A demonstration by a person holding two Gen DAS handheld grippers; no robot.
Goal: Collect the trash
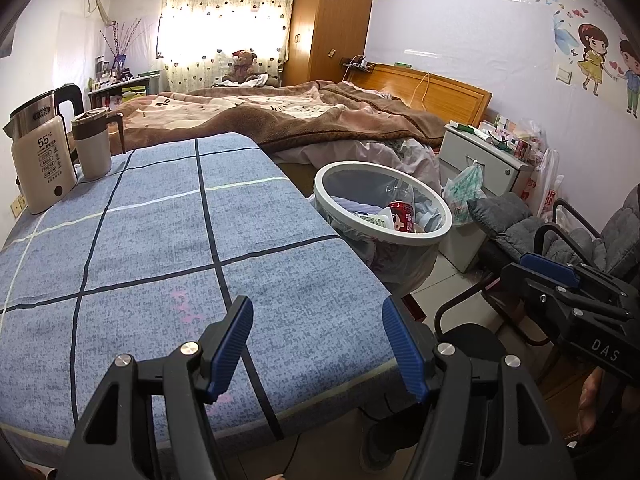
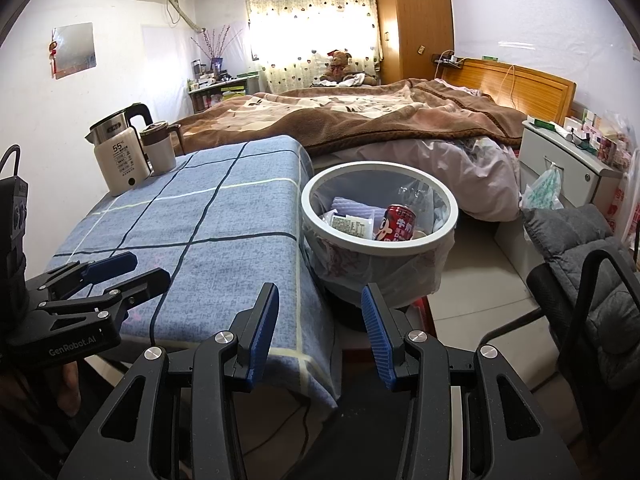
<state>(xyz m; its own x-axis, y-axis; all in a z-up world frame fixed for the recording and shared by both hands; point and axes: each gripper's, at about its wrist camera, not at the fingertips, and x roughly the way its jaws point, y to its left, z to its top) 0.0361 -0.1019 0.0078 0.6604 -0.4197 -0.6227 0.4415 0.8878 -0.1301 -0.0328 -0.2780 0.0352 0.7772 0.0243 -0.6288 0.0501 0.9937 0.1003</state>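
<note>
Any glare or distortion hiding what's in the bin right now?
Left wrist view: the window is blown out behind the curtain, fisheye bends the table edge, but the trash bin reads clearly. Right wrist view: same window glare; the red can stays sharp.

Daylight through curtained window (image 1: 218, 24), blown-out glare; strong fisheye bending, dark corners; far clutter perhaps soft.

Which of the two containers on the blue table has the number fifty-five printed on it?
The kettle, the taller one with a steel top, nearest the wall; the brown-lidded mug beside it is plain.
</note>
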